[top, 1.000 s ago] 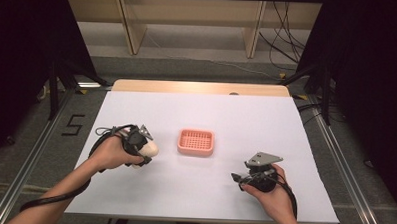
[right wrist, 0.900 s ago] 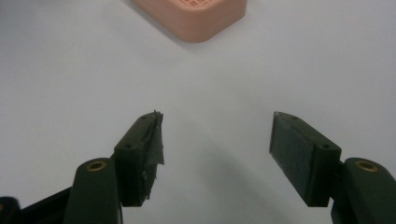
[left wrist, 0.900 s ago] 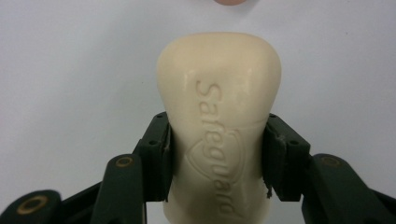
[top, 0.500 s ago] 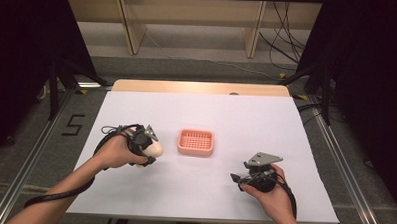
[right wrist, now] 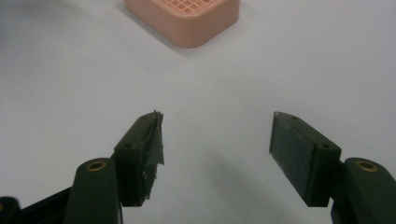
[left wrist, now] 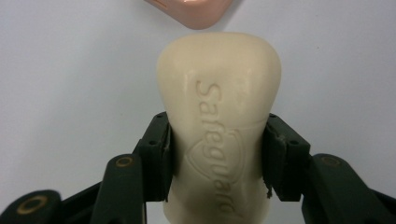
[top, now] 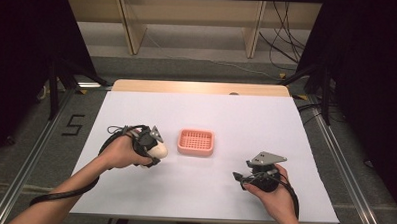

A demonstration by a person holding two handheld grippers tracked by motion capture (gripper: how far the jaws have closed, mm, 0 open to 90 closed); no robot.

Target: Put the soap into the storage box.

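Note:
A cream bar of soap (left wrist: 219,121) with raised lettering is clamped between the two black pads of my left gripper (left wrist: 218,154). In the high view that left gripper (top: 155,149) holds the soap (top: 158,150) just left of a pink gridded soap dish (top: 196,142) at the table's middle. A corner of the dish (left wrist: 191,11) shows beyond the soap. My right gripper (right wrist: 217,149) stands open over bare white table, nothing between its pads, with the dish (right wrist: 184,16) ahead of it. In the high view it (top: 240,177) sits at the front right.
The white table top (top: 236,118) has a wooden strip along its far edge. Beyond it stand wooden shelf legs and loose cables on the floor. Metal rails run along both sides of the table.
My left gripper has carried the soap a little to the right, closer to the pink dish. The right gripper has stayed where it was.

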